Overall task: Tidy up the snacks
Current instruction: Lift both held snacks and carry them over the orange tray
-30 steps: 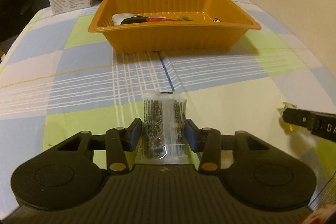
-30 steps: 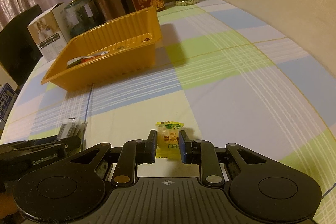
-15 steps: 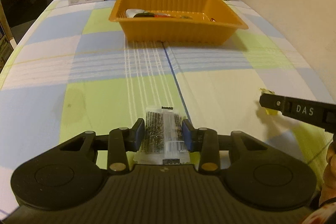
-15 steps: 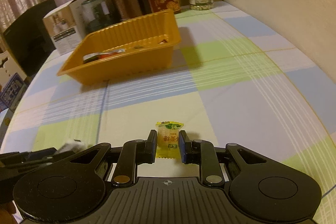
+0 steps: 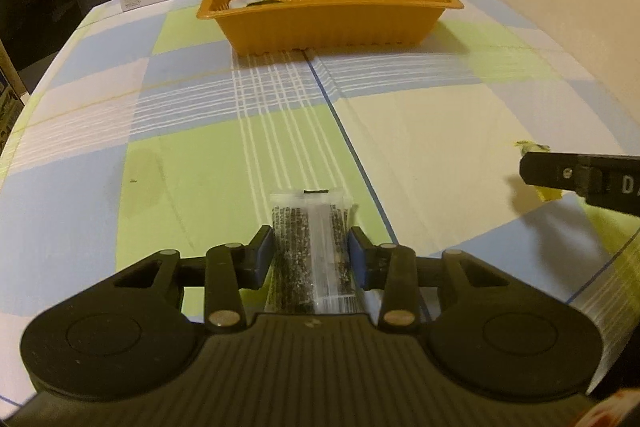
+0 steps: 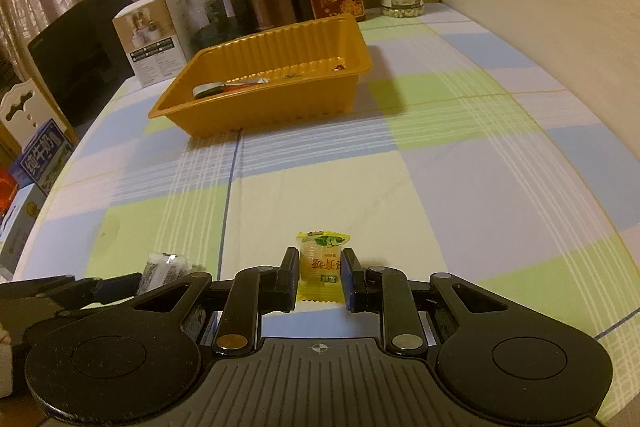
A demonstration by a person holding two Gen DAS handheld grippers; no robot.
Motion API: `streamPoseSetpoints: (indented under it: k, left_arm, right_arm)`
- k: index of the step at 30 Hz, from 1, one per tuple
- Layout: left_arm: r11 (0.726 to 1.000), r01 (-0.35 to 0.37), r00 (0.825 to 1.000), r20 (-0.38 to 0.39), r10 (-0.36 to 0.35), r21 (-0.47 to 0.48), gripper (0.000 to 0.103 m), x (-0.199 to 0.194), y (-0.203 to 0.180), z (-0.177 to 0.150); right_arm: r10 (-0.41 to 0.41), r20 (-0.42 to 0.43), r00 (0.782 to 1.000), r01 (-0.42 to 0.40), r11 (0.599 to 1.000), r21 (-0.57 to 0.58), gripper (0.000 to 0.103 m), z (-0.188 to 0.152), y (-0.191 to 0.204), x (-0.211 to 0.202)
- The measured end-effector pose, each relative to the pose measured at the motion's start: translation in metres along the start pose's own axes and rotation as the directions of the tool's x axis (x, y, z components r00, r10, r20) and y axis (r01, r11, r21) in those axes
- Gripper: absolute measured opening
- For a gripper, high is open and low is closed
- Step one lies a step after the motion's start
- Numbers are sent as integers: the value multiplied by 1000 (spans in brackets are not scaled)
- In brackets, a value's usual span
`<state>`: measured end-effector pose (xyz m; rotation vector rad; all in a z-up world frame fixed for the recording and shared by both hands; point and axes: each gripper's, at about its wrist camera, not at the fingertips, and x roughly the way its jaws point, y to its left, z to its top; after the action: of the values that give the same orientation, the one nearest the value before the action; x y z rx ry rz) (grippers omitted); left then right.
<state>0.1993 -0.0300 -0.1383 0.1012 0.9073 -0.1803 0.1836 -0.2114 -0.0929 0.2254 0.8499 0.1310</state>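
Well short of the orange tray (image 5: 332, 7), the left gripper (image 5: 311, 259) pinches a light, crinkly sesame bar packet (image 5: 310, 251) across its width, while the right gripper (image 6: 320, 277) pinches a small, slippery yellow candy (image 6: 321, 261) at mid-wrapper.

Ahead of both tools, a ribbed orange plastic tray (image 6: 276, 99) looks smooth and faintly glossy on the matt checked cloth table cover (image 5: 420, 131). The left tool's clear crinkled plastic snack packet (image 5: 310, 247) shines; the right tool's yellow candy wrapper (image 6: 321, 264) is glossy film.
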Motion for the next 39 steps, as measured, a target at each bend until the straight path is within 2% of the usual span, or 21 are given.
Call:
streamPoseSetpoints:
  k: [2,7,18,28,39]
  left_arm:
    - [1000,0,1000,1,0,8,35,0,0,0]
    - [999,7,1000,1,-7,-43,34,-9,5,-1]
    - [991,36,997,71,-27,-125,34,-63,9,5]
    - [990,55,992,123,-39,-131,34,-98,3,10]
    - [987,79,986,155,-57,-138,34,-115,0,16]
  right_arm:
    - [1,-4,1000,-1,1000,3,22,0,0,1]
    - [3,-6,1000,-3,1000,1,22,1,0,0]
    - [1,31,1000,-1,1000,8,22,5,1,-31]
    - [12,65,998,-12,1000,6,22,7,4,-59]
    - [22,84,996,-23,1000,3,22,10,5,-74]
